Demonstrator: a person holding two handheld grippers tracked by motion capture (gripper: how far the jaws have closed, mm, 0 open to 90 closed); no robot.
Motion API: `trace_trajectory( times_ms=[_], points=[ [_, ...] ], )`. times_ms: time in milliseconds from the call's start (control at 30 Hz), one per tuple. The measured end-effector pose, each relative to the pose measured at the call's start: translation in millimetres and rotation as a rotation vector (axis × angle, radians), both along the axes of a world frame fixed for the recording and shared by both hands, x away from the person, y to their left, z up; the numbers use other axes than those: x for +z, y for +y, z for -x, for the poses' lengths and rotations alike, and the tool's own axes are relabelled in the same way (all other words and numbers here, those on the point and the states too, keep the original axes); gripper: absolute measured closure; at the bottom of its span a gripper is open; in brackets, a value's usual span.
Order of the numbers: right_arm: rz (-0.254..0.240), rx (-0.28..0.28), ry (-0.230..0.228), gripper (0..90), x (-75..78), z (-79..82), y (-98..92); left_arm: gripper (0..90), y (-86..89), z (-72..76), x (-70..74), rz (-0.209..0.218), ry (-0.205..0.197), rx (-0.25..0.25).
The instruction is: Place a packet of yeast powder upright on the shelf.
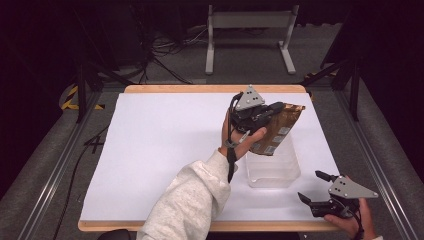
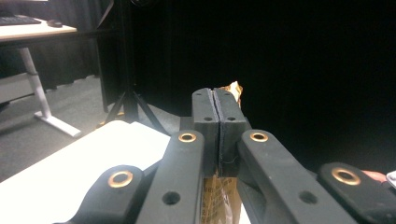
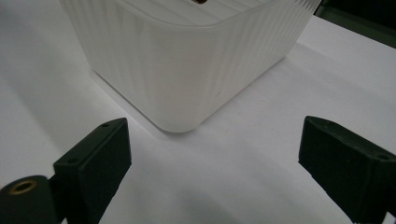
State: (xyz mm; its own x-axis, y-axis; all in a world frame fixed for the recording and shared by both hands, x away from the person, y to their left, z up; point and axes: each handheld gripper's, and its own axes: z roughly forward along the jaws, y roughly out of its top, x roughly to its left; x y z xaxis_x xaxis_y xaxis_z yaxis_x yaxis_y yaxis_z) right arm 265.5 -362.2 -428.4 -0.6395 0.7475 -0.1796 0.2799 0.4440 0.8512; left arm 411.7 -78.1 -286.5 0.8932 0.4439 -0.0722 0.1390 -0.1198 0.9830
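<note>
A brown and gold foil packet hangs over the far end of a translucent ribbed plastic container on the white table top. My left gripper is shut on the packet's upper edge, held up by a hand with a grey sleeve. In the left gripper view the jaws are pressed together, with the packet showing below them and its gold corner above. My right gripper stands open near the front right corner of the table. It faces the container's near corner, with nothing between its fingers.
A wooden rim borders the white sheet. Metal rails run along both sides of the table. Beyond the far edge stand a white desk frame and cables on the grey floor.
</note>
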Motion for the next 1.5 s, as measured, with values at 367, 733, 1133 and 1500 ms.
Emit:
trace_trajectory(
  times_ms=[367,733,1133,1500],
  points=[
    [0.000,-0.001,0.003,10.0,-0.5,0.3,-0.8,89.3,-8.2,-0.8,-6.6,0.026,-0.037,0.036],
    [0.002,0.000,0.011,10.0,-1.1,-0.2,-0.2,89.3,-9.7,13.5,-13.8,0.055,-0.029,0.049],
    [0.014,-0.002,0.013,10.0,-0.9,-0.8,0.7,89.2,-11.2,31.4,-20.4,0.021,0.014,0.073],
    [0.010,-0.006,0.016,10.0,-1.3,-0.8,-0.8,89.1,-24.2,10.8,-46.1,0.063,0.133,0.006]
  ],
)
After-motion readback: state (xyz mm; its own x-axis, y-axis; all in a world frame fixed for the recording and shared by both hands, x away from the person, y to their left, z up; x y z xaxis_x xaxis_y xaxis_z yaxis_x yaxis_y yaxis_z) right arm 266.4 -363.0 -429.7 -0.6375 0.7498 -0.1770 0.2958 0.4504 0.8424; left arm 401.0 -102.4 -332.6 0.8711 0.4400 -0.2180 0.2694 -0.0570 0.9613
